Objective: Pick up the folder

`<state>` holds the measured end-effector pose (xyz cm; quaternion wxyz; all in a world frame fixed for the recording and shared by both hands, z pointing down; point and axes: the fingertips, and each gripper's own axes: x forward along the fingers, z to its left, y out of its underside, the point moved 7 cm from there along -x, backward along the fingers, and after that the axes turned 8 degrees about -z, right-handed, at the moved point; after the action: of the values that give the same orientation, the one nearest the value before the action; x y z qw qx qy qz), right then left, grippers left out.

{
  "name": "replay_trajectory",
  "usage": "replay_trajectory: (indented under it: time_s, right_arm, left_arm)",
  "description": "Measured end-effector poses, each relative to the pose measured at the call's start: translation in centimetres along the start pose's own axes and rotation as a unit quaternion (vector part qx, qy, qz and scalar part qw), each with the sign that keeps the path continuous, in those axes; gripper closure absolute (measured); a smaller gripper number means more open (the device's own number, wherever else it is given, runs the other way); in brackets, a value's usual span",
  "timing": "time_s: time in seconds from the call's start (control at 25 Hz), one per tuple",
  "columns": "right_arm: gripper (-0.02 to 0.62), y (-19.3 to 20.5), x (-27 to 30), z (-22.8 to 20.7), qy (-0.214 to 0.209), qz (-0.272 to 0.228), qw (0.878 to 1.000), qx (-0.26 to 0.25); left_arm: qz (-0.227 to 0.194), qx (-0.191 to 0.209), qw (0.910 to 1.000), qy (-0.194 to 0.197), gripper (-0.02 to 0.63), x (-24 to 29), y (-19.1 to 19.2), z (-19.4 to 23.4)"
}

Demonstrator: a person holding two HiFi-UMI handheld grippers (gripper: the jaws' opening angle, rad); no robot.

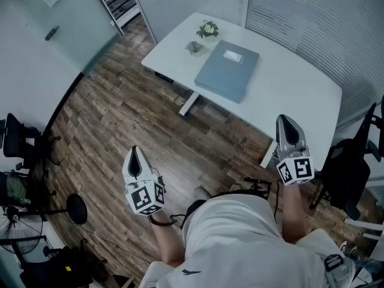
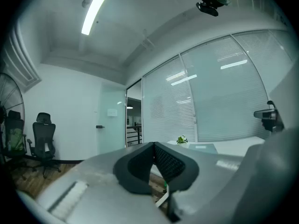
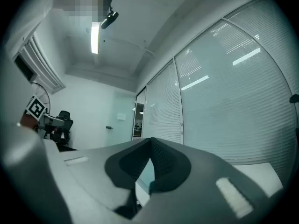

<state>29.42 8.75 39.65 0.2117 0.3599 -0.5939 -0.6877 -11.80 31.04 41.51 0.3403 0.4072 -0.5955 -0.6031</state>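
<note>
A blue-grey folder (image 1: 228,71) with a white label lies flat on the white table (image 1: 294,89), well ahead of both grippers. In the left gripper view the folder (image 2: 206,147) shows as a thin slab far off on the table. My left gripper (image 1: 134,153) hangs over the wooden floor, short of the table, its jaws shut with nothing in them (image 2: 153,146). My right gripper (image 1: 285,122) is held above the table's near edge, also shut and empty (image 3: 150,142). Neither touches the folder.
Two small potted plants (image 1: 208,29) (image 1: 194,47) stand at the table's far corner beside the folder. A black office chair (image 1: 348,167) sits at the right, another chair (image 1: 15,140) and a fan (image 1: 18,221) at the left. Blinds (image 1: 336,17) line the wall behind the table.
</note>
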Motion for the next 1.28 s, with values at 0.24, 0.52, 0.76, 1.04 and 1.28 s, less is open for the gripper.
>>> replay_trajectory:
  time_s: [0.24,0.52,0.76,1.04,1.28]
  right_arm:
    - [0.597,-0.2,-0.3,-0.3,-0.004,-0.018,0.999,0.036]
    - [0.595,-0.4,-0.2,-0.2,-0.006,-0.018,0.999,0.035]
    - [0.595,-0.5,-0.3,-0.1,-0.009,-0.013,0.999,0.035]
    - [0.596,-0.3,-0.4,0.7,-0.007,-0.007,1.000,0.029]
    - [0.595,-0.4,0.0,2.2,0.004,0.002,1.000,0.017]
  left_arm:
    - [0.001,0.002,1.0000,-0.002,0.600,-0.4,0.0,-0.1]
    - [0.000,0.003,1.0000,-0.004,0.600,-0.5,-0.1,0.2]
    - [-0.001,0.005,1.0000,-0.005,0.600,-0.7,-0.1,0.1]
    - [-0.003,-0.001,1.0000,-0.004,0.600,-0.6,0.3,1.1]
    - [-0.001,-0.009,1.0000,0.003,0.600,0.1,0.2,3.2]
